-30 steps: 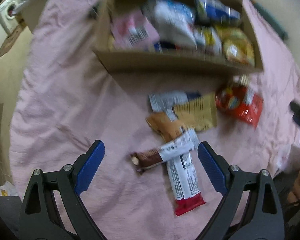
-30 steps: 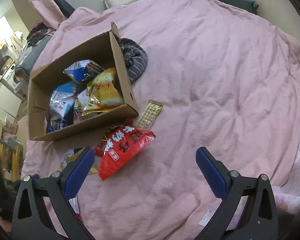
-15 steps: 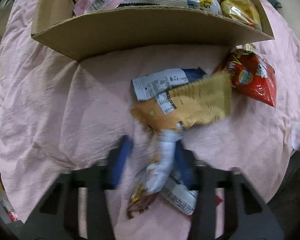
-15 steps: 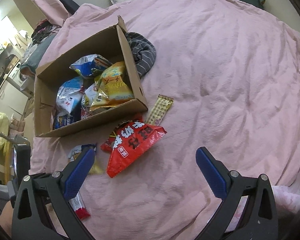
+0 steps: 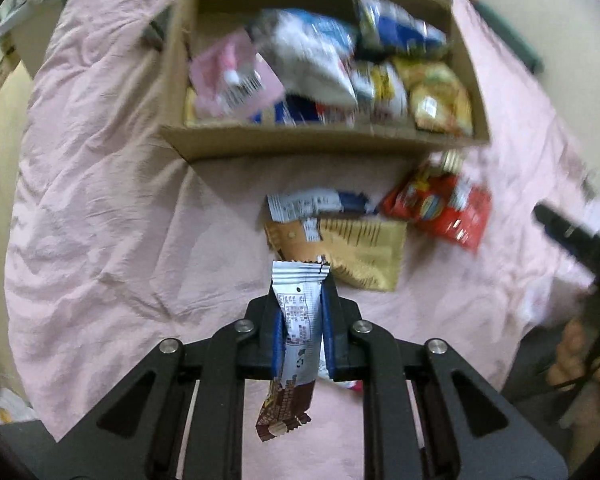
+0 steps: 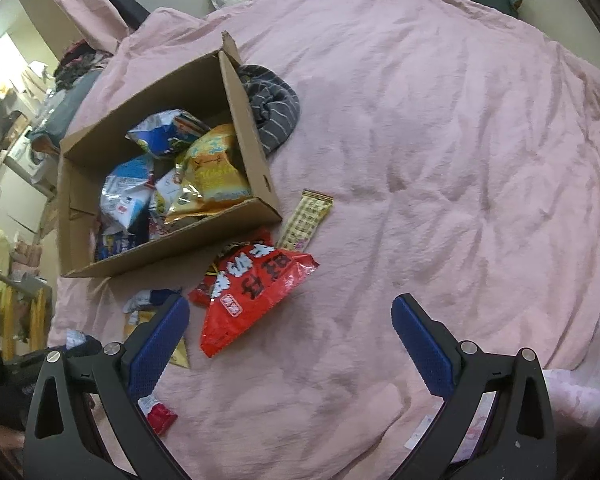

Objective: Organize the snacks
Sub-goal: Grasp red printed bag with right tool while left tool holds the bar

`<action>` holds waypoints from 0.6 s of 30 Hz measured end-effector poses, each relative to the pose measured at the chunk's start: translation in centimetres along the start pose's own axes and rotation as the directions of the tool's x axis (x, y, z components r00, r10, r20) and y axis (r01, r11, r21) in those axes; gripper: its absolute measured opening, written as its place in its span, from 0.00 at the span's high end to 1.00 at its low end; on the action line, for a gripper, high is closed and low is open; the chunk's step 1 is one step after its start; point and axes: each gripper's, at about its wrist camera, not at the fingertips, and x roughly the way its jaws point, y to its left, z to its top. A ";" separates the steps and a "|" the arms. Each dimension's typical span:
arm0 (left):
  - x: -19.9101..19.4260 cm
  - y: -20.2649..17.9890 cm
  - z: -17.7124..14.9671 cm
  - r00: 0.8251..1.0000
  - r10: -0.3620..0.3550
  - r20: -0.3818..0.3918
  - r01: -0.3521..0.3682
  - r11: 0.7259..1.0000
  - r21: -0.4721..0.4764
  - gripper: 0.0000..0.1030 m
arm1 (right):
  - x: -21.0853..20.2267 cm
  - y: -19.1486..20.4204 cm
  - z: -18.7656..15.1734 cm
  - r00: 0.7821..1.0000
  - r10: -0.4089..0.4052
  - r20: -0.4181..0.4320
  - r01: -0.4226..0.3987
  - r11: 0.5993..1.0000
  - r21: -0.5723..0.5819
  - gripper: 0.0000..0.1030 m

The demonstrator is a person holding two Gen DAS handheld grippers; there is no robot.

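My left gripper (image 5: pixel 301 304) is shut on a white-and-brown snack bar (image 5: pixel 296 320), lifted off the pink bedspread (image 5: pixel 100 220); its brown end hangs below the jaws. Ahead stands an open cardboard box (image 5: pixel 324 144) holding several snack bags. Between box and gripper lie a tan packet (image 5: pixel 360 248), a white-blue wrapper (image 5: pixel 316 204) and a red bag (image 5: pixel 440 208). In the right wrist view my right gripper (image 6: pixel 290 316) is open with nothing between its fingers, above the bedspread (image 6: pixel 440 160) beside a red bag (image 6: pixel 252 292); the box (image 6: pixel 172 252) is at left.
A yellow wafer bar (image 6: pixel 308 220) lies right of the box, a striped grey garment (image 6: pixel 272 108) behind it. A red-white wrapper (image 6: pixel 158 416) lies by the right gripper's left finger. A hand (image 5: pixel 572 356) shows at the left view's right edge. Furniture clutters the room's left side.
The left gripper closed on the white-and-brown bar and lifted it off the bedspread. The right gripper stayed open and nearly still.
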 end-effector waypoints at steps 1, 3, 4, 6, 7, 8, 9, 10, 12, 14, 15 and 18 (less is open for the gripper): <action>-0.5 0.1 0.0 1.000 -0.006 0.012 0.006 1.000 -0.017 0.88 | -0.1 -0.2 0.0 1.000 0.029 0.000 -0.029 1.000 0.009 0.00; -1.5 0.9 0.0 0.999 -0.020 0.039 0.023 0.998 -0.059 0.88 | 0.0 -0.5 0.1 0.998 0.057 -0.002 -0.057 0.998 0.023 0.00; -1.8 1.3 0.2 0.999 -0.028 0.046 0.032 0.997 -0.077 0.88 | 0.0 -0.7 0.2 0.997 0.080 -0.001 -0.080 0.996 0.036 0.00; -2.2 1.7 0.1 0.997 -0.039 0.059 0.046 0.993 -0.108 0.88 | 0.3 -1.2 0.2 0.993 0.117 -0.009 -0.116 0.991 0.071 0.00; -2.3 1.8 -0.1 0.997 -0.041 0.066 0.048 0.992 -0.116 0.88 | 0.6 -1.6 0.3 0.991 0.136 -0.020 -0.133 0.986 0.097 0.00; -2.4 1.8 0.1 0.997 -0.038 0.072 0.047 0.991 -0.123 0.88 | 0.8 -1.8 0.3 0.988 0.151 -0.027 -0.147 0.982 0.117 0.00; -2.3 1.9 0.3 0.996 -0.044 0.079 0.055 0.989 -0.135 0.88 | 1.3 -2.0 0.3 0.985 0.168 -0.038 -0.161 0.977 0.141 0.03; -2.4 2.0 0.4 0.995 -0.054 0.083 0.066 0.987 -0.147 0.88 | 1.9 -2.3 0.3 0.980 0.191 -0.057 -0.179 0.968 0.176 0.09; -2.3 1.8 0.4 0.995 -0.056 0.086 0.069 0.986 -0.154 0.88 | 3.2 -2.5 0.3 0.967 0.235 -0.097 -0.206 0.949 0.239 0.17; -2.4 1.7 0.4 0.995 -0.041 0.087 0.053 0.987 -0.149 0.88 | 4.9 -2.3 0.5 0.955 0.261 -0.139 -0.212 0.933 0.292 0.23; -2.4 1.7 0.3 0.996 -0.034 0.088 0.046 0.988 -0.148 0.88 | 5.7 -1.9 0.6 0.951 0.266 -0.156 -0.210 0.929 0.304 0.27; -2.5 1.8 0.3 0.995 -0.021 0.093 0.035 0.988 -0.152 0.88 | 7.5 -0.7 0.9 0.946 0.255 -0.200 -0.187 0.933 0.308 0.33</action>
